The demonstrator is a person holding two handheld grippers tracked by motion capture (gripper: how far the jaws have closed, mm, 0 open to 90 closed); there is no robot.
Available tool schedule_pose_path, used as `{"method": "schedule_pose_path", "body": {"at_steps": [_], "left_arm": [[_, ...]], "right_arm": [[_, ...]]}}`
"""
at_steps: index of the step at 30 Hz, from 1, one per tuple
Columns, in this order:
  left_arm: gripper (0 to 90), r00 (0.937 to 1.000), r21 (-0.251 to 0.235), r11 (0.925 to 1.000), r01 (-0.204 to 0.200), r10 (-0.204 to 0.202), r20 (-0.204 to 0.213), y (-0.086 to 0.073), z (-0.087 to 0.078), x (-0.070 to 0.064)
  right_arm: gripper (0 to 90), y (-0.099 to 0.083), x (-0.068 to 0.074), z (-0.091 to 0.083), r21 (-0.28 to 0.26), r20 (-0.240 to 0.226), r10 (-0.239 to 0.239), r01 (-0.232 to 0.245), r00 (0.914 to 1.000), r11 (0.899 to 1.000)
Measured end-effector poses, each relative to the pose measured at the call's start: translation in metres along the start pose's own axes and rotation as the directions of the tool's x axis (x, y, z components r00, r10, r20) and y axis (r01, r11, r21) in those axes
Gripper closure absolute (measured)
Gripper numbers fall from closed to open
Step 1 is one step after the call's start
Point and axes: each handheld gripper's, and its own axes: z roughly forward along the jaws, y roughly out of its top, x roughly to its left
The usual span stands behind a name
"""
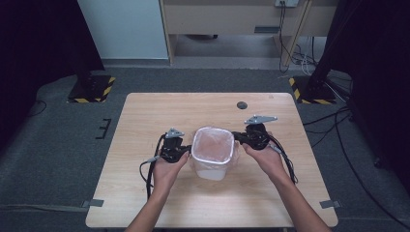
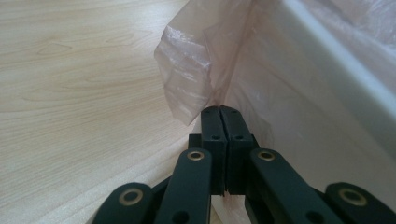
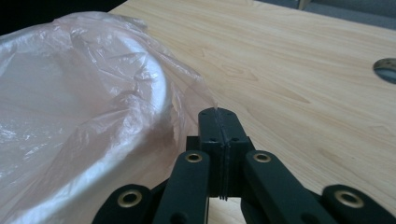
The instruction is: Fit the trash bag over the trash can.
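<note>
The small white bin [image 1: 211, 164] stands near the middle of the wooden table [image 1: 145, 193], a little toward our side, and a thin pinkish plastic bag [image 1: 212, 145] lines it, with its edge folded out over the rim. In the left gripper view the bag [image 2: 187, 88] hangs down the outer wall of the bin [image 2: 336, 79] in loose folds.

We judge that the step in hand is to pull the bag edge down evenly over the rim. To do it well, we think both sides should go down together and slowly, because the film is thin and can tear or slip out. The bin is light, so an uneven pull may tip it or slide it.

From the bin, the left gripper [image 1: 181, 151] is at 9 o'clock, just beside the wall. Its jaws are pressed together on a fold of the bag, as the left gripper [image 2: 219, 112] view shows. The right gripper [image 1: 238, 138] is at about 2 o'clock from the bin, close to the rim. In its own view the right gripper [image 3: 218, 114] has the jaws closed with a fine edge of the bag [image 3: 93, 93] pinched between them. A dark round hole [image 1: 241, 105] in the table lies farther away at 1 o'clock.
</note>
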Motion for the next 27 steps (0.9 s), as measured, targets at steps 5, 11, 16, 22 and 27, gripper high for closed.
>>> {"method": "schedule_pose_path", "body": {"at_steps": [5, 11, 16, 22, 27], "left_arm": [[88.2, 0.9997, 0.011, 0.9997, -0.023, 0.023, -0.010, -0.001, -0.001, -0.001], [85.9, 0.9981, -0.026, 0.9985, -0.048, 0.047, -0.042, 0.002, -0.007, -0.004], [86.5, 0.9978, -0.016, 0.9982, -0.058, 0.058, -0.033, -0.001, -0.006, -0.008], [86.5, 0.9973, -0.006, 0.9972, -0.074, 0.074, 0.000, -0.009, -0.011, -0.020], [84.2, 0.9955, -0.012, 0.9955, -0.095, 0.094, -0.011, -0.011, -0.020, -0.023]], "right_arm": [[90.0, -0.002, 0.000, 0.009, 0.027, -0.023, 0.017, -0.016, 0.9996, 1.000], [90.0, -0.005, 0.000, 0.006, 0.023, -0.004, 0.009, -0.009, 1.0000, 1.000], [89.9, -0.005, 0.001, 0.000, 0.019, 0.004, -0.009, 0.009, 0.9999, 1.000], [89.7, -0.003, -0.001, 0.002, 0.015, 0.005, -0.007, 0.007, 1.0000, 1.000], [86.1, -0.002, 0.000, -0.001, 0.013, 0.023, -0.028, 0.028, 0.9994, 1.000]]}}
